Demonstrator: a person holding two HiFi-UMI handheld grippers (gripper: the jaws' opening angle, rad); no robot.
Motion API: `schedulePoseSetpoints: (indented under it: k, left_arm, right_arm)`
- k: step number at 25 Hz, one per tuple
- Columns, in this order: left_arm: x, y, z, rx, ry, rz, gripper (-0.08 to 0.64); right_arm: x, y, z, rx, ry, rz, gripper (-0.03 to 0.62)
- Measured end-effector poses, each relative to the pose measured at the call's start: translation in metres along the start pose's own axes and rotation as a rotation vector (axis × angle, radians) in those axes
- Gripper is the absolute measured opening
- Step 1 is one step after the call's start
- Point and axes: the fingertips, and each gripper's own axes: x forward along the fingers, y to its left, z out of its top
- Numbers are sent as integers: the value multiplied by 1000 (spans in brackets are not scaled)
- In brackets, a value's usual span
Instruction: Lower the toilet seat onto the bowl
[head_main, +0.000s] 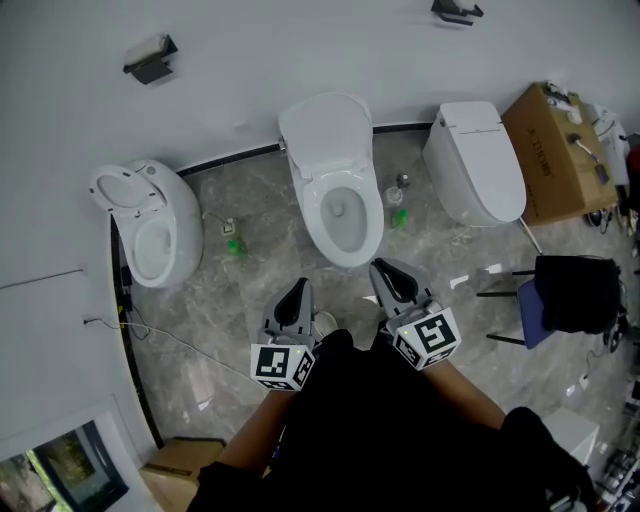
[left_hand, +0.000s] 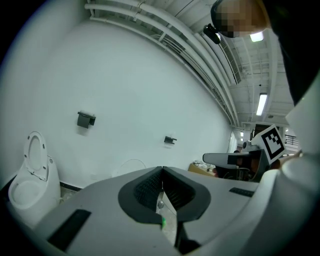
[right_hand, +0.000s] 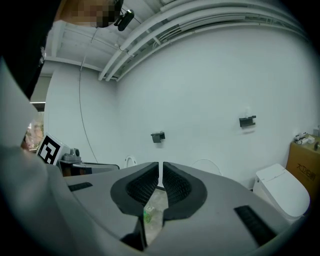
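The middle toilet (head_main: 343, 215) stands against the white wall, its oval lid (head_main: 325, 135) raised at the back and the bowl open. Whether the seat ring is up with the lid I cannot tell. Both grippers hover side by side above the floor just in front of the bowl. My left gripper (head_main: 297, 290) points at the bowl's front left, its jaws closed together with nothing between them (left_hand: 162, 170). My right gripper (head_main: 385, 270) points at the bowl's front right; its jaws stand a sliver apart and hold nothing (right_hand: 161, 165).
A round toilet (head_main: 150, 225) with its seat raised stands at the left, a closed toilet (head_main: 478, 160) at the right. Beyond that are a cardboard box (head_main: 548, 150) and a chair draped in black cloth (head_main: 570, 295). Small green bottles (head_main: 236, 246) sit on the grey stone floor.
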Motion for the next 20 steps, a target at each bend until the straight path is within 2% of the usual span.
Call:
schedulePoseSetpoints:
  k: [7, 12, 17, 20]
  left_arm:
    - [-17, -34, 16, 60, -55, 70, 17]
    - [-14, -73, 8, -11, -84, 96, 17]
    - [-7, -121, -4, 37, -89, 111, 17]
    - [-5, -140, -10, 38, -101, 137, 17]
  right_arm:
    - [-26, -10, 14, -43, -47, 35, 43]
    - [-61, -36, 19, -52, -61, 33, 37]
    - [-102, -67, 10, -65, -66, 27, 37]
    - [-123, -83, 3, -94, -60, 26, 34]
